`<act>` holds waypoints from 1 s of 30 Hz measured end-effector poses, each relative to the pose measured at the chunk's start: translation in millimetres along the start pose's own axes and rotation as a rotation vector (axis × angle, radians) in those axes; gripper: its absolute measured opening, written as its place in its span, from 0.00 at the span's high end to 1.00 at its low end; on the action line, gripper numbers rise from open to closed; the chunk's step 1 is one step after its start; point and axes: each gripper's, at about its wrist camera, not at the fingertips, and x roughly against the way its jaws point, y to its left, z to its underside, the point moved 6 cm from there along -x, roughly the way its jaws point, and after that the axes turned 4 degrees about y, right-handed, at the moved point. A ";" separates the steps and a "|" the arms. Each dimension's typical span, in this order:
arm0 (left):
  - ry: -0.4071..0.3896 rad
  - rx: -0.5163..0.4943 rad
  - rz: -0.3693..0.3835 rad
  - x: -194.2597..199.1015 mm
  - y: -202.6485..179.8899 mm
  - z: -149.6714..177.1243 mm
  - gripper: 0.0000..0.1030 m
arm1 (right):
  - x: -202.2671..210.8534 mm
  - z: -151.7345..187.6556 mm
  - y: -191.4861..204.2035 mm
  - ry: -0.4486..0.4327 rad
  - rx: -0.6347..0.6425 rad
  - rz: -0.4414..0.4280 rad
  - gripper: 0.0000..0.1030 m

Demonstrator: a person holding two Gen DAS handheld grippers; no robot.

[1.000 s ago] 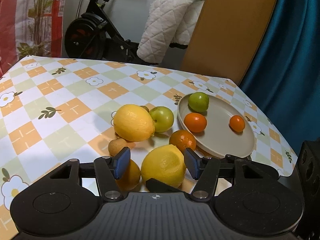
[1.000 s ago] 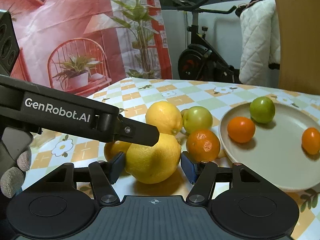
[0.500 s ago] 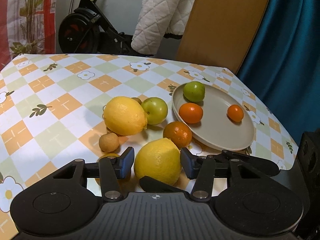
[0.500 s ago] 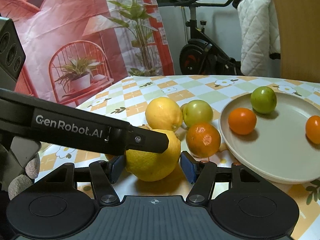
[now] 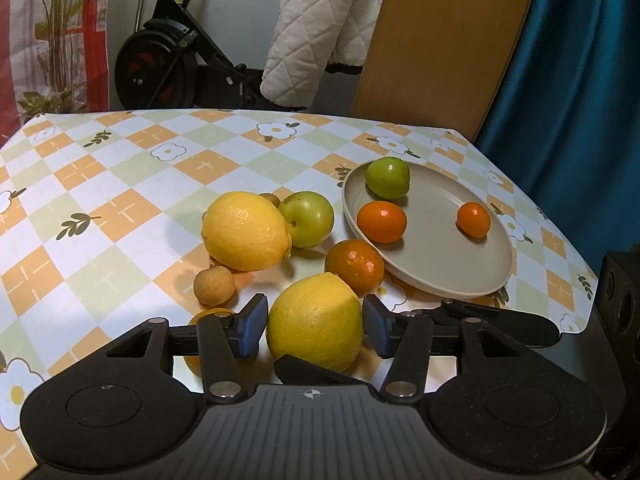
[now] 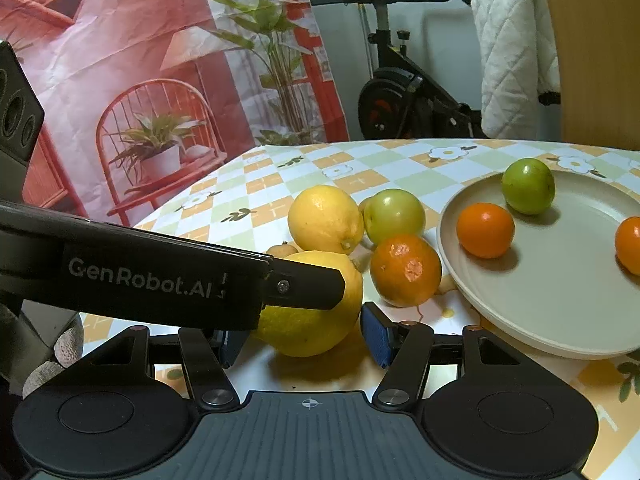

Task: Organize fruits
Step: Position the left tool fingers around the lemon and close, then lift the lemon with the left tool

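Observation:
A yellow lemon [image 5: 316, 320] [image 6: 312, 332] rests on the checked tablecloth between both grippers. My left gripper [image 5: 315, 330] straddles it; its jaws are opening and the blue pads stand right at the lemon's sides without visibly pressing. My right gripper [image 6: 304, 340] is shut on the same lemon. Its right pad lies against the peel, and its left pad is hidden behind my left gripper's finger [image 6: 304, 286]. The beige plate [image 5: 440, 264] [image 6: 560, 280] holds a green fruit [image 5: 388, 178] and two small oranges. A second lemon [image 5: 246, 230], a green fruit [image 5: 308, 218] and a mandarin [image 5: 354, 266] lie loose.
A small brown fruit [image 5: 214, 284] and a partly hidden orange [image 5: 216, 314] lie by the left finger. The table's right edge runs just past the plate, against a teal curtain [image 5: 580, 100]. An exercise bike [image 5: 168, 64], a quilted blanket and a wooden board stand behind.
The left gripper's pads came in from a wide stance to the lemon's sides. Its finger now lies lower across the lemon in the right wrist view. The right gripper stayed put on the lemon.

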 end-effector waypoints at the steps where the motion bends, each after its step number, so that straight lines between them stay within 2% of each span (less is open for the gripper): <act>1: 0.004 0.003 0.003 -1.4 0.3 -0.3 0.43 | 0.2 0.1 -0.3 0.000 -0.004 -0.002 0.46; 10: 0.019 0.000 -0.025 -10.6 -5.8 0.4 0.41 | 0.0 0.4 -6.1 -0.002 -0.037 -0.009 0.48; 13: 0.023 -0.030 -0.040 -10.3 -9.3 2.5 0.42 | 0.2 0.5 -5.9 -0.003 -0.033 -0.007 0.48; 30: 0.016 -0.036 -0.046 -7.1 -11.7 4.4 0.42 | 1.7 0.7 -4.6 -0.012 -0.032 -0.004 0.48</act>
